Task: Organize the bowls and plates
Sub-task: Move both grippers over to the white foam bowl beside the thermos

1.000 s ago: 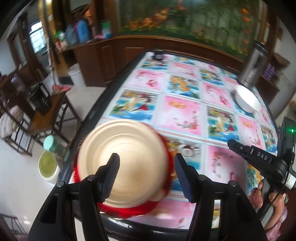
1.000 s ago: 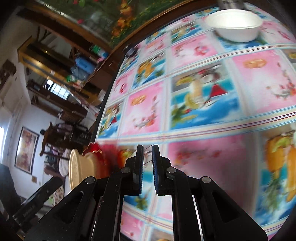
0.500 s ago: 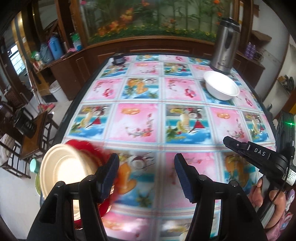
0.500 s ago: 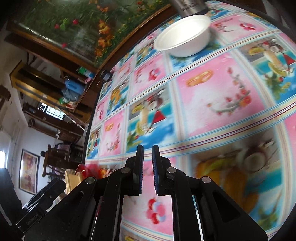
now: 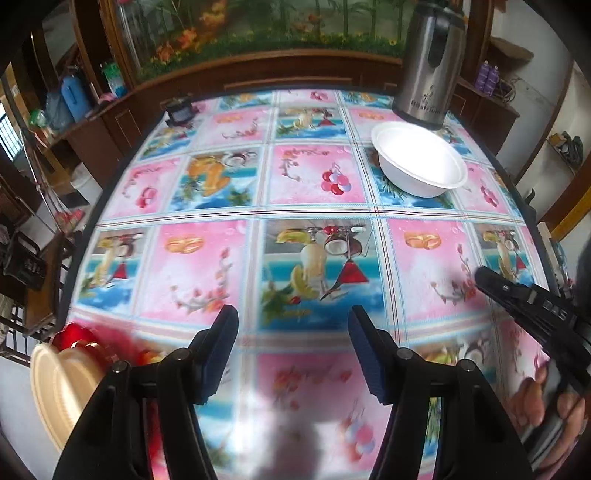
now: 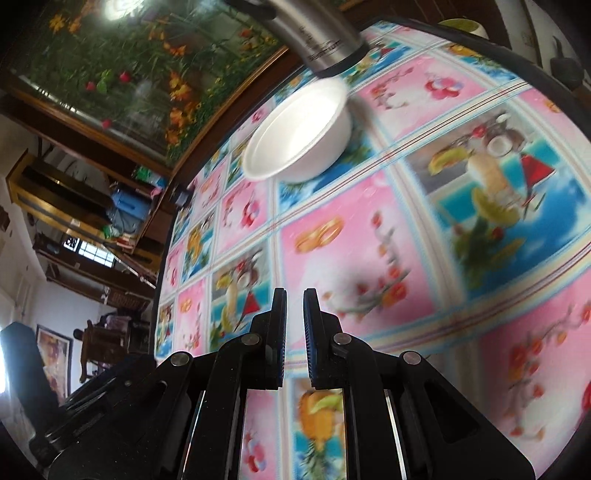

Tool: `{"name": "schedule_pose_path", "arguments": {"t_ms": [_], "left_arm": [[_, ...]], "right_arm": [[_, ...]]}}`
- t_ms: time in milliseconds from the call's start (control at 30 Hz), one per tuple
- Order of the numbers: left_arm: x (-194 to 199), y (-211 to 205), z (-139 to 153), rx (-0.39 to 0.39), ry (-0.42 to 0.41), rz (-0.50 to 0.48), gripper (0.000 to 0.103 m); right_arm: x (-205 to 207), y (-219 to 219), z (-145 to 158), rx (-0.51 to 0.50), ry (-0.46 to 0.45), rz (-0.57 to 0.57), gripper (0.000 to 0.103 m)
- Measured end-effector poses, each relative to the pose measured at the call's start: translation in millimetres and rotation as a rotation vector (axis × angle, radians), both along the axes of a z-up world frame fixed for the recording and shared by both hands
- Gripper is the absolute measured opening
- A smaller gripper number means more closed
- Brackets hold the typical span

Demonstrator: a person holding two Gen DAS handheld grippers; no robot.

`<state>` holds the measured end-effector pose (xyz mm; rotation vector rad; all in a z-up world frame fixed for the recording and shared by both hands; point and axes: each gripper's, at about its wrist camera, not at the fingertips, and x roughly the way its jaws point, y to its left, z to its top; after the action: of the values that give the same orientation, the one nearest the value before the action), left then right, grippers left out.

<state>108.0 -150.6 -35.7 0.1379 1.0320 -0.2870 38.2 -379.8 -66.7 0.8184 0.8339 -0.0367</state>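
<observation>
A white bowl (image 5: 419, 162) stands at the far right of the table, just in front of a steel flask (image 5: 428, 62). A cream plate (image 5: 55, 387) rests on something red (image 5: 85, 336) at the table's near left corner, partly cut off behind my left gripper's body. My left gripper (image 5: 293, 332) hangs open over the middle of the tablecloth with nothing between its fingers. In the right wrist view the bowl (image 6: 295, 136) lies well ahead of my right gripper (image 6: 294, 295), which is shut and holds nothing. The right gripper's tip (image 5: 480, 275) also shows in the left wrist view, held by a hand.
The table (image 5: 207, 273) wears a glossy pink and blue picture cloth with a dark rim. A small dark object (image 5: 179, 110) sits at the far left corner. The flask (image 6: 314, 33) rises right behind the bowl. Wooden cabinets and chairs stand to the left.
Both grippers have swept to the right across the table. The cream plate has slid from between the left fingers to the left edge of view. The white bowl looks nearer in both views.
</observation>
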Motion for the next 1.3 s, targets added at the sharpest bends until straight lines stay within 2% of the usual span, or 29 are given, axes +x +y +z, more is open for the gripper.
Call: {"name": "schedule_pose_path", "arguments": {"t_ms": [200, 300, 333, 400, 433, 500, 600, 767, 867, 1000, 1100, 1300], "left_arm": [[52, -23, -15, -0.074, 0.072, 0.036, 0.062], [85, -38, -12, -0.085, 0.072, 0.071, 0.062], [95, -43, -9, -0.089, 0.068, 0.080, 0.062], [112, -53, -4, -0.095, 0.052, 0.092, 0.062], [119, -57, -2, -0.097, 0.044, 0.100, 0.062], [132, -65, 2, -0.123, 0.041, 0.117, 0.062], [147, -72, 2, -0.172, 0.043, 0.158, 0.064], [165, -79, -11, -0.212, 0.061, 0.226, 0.065], [166, -83, -15, -0.218, 0.034, 0.245, 0.065], [165, -92, -20, -0.193, 0.016, 0.221, 0.065], [164, -94, -23, -0.223, 0.022, 0.193, 0.065], [169, -98, -30, -0.213, 0.046, 0.170, 0.065]], "right_arm": [[7, -32, -4, 0.019, 0.008, -0.046, 0.008], [19, -49, 7, 0.018, -0.011, -0.065, 0.009], [24, -53, 12, 0.013, -0.020, -0.071, 0.011], [37, -64, 24, 0.001, -0.041, -0.086, 0.030], [42, -69, 28, 0.002, -0.049, -0.091, 0.033], [53, -80, 36, -0.005, -0.059, -0.113, 0.035], [75, -92, 42, -0.054, -0.023, -0.138, 0.035], [110, -104, 35, -0.077, 0.051, -0.133, 0.034], [120, -107, 33, -0.086, 0.070, -0.121, 0.034], [126, -108, 35, -0.097, 0.067, -0.110, 0.035], [132, -105, 33, -0.122, 0.077, -0.102, 0.034], [146, -95, 20, -0.127, 0.108, -0.080, 0.035]]}}
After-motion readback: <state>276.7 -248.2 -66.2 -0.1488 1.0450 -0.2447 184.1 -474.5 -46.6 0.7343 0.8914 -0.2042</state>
